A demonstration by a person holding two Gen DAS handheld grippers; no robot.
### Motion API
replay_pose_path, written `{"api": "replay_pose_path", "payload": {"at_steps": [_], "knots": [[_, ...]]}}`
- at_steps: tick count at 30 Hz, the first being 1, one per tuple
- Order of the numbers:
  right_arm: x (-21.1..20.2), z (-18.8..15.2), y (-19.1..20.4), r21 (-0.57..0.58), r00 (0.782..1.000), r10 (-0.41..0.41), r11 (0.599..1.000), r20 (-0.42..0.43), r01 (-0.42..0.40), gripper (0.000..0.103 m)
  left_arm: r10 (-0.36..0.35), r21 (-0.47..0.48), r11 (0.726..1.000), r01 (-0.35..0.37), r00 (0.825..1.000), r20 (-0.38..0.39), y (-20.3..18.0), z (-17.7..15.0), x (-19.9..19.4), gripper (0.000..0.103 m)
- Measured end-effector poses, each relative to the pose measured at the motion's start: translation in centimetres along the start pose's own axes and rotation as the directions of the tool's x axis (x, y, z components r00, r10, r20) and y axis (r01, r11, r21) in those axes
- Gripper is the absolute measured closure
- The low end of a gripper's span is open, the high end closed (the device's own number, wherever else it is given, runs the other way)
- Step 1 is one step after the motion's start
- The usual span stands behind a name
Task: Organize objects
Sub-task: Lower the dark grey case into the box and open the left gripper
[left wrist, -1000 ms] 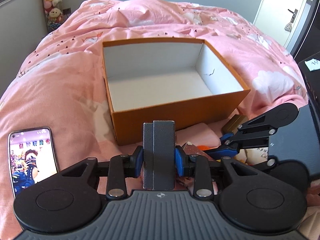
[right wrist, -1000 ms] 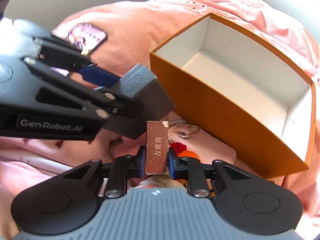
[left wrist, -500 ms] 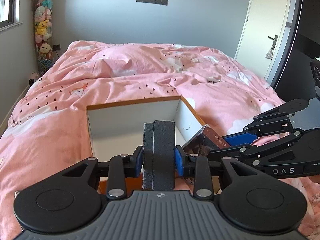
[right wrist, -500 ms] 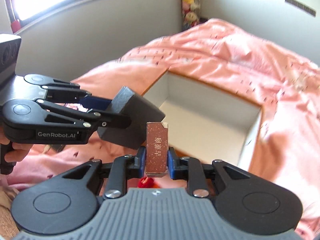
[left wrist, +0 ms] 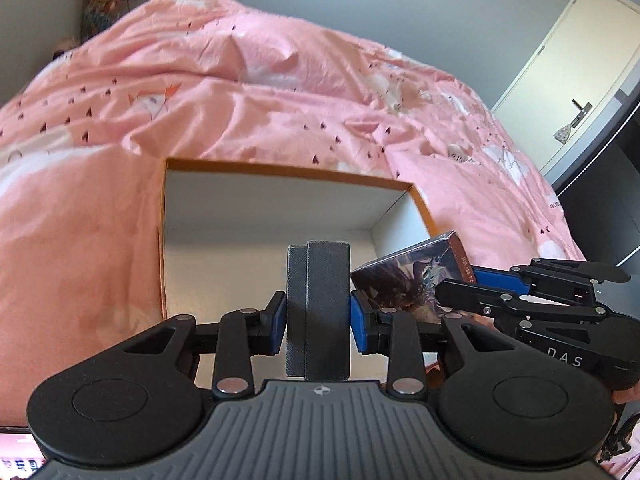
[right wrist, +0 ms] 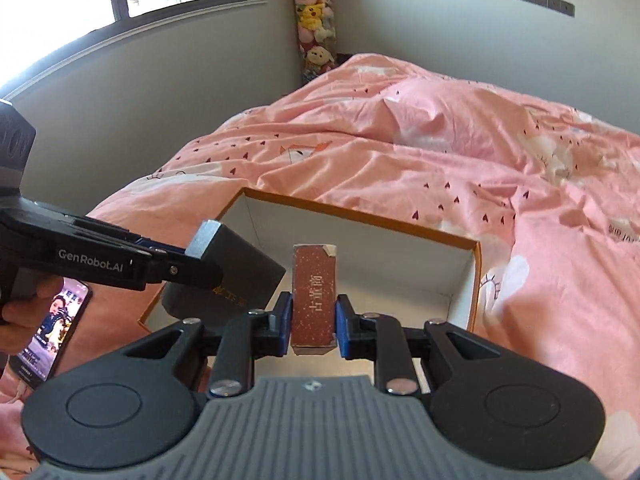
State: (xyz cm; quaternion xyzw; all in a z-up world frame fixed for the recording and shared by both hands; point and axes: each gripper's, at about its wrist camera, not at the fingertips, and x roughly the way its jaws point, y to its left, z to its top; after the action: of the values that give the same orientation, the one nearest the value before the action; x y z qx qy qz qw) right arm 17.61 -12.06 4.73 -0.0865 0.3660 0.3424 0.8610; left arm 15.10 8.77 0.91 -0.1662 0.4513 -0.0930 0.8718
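Since a second ago, both hand-held grippers are carrying their loads up from the pink duvet-covered bed (right wrist: pixel 460 168) to above the open orange cardboard box with white inside (left wrist: pixel 280 200), which earlier lay well ahead of them. The left hand-held gripper (left wrist: pixel 318 316) is clamping a dark grey textured rectangular box (left wrist: pixel 318 304), standing upright between its blue pads, over the orange box's near left part. The right hand-held gripper (right wrist: pixel 314 320) is gripping a slim reddish-brown card box with printed characters (right wrist: pixel 314 296), also upright, just right of the grey box and over the orange box's near edge. A lit smartphone (right wrist: pixel 52 340) is lying on the bed left of the orange box.
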Motion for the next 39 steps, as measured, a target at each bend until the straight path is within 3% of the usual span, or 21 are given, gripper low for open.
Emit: {"api": "replay_pose_path", "payload": {"at_steps": [10,15,20,31,33,39], "knots": [[5.4,-1.5,-2.0,0.059,0.994,0.043,0.998,-0.101,-0.037,0.079,0.022,-0.124,0.991,-0.049,0.978,-0.209,2.6,-1.3,5.5,0.066],[7.0,-1.8,-2.8,0.086,0.990,0.070,0.995,-0.124,-0.059,0.079,0.051,-0.120,0.989,-0.089,0.957,-0.285,2.3,-1.8,7.2,0.066],[7.4,-2.0,-3.0,0.093,0.987,0.093,0.992,-0.129,-0.082,0.079,0.093,-0.092,0.988,-0.127,0.946,-0.309,2.2,-1.9,7.3,0.064],[8.1,-2.4,-2.7,0.101,0.981,0.113,0.990,-0.158,-0.098,0.079,0.223,0.119,0.973,-0.199,0.942,-0.250,0.1,-2.3,4.3,0.051],[8.4,-2.5,-2.6,0.104,0.979,0.116,0.990,-0.165,-0.100,0.079,0.251,0.152,0.964,-0.220,0.940,-0.231,-0.2,-2.2,3.7,0.045],[9.0,-2.7,-2.1,0.114,0.975,0.123,0.988,-0.184,-0.103,0.079,0.356,0.254,0.917,-0.308,0.918,-0.174,-0.8,-2.2,3.3,0.046]]}}
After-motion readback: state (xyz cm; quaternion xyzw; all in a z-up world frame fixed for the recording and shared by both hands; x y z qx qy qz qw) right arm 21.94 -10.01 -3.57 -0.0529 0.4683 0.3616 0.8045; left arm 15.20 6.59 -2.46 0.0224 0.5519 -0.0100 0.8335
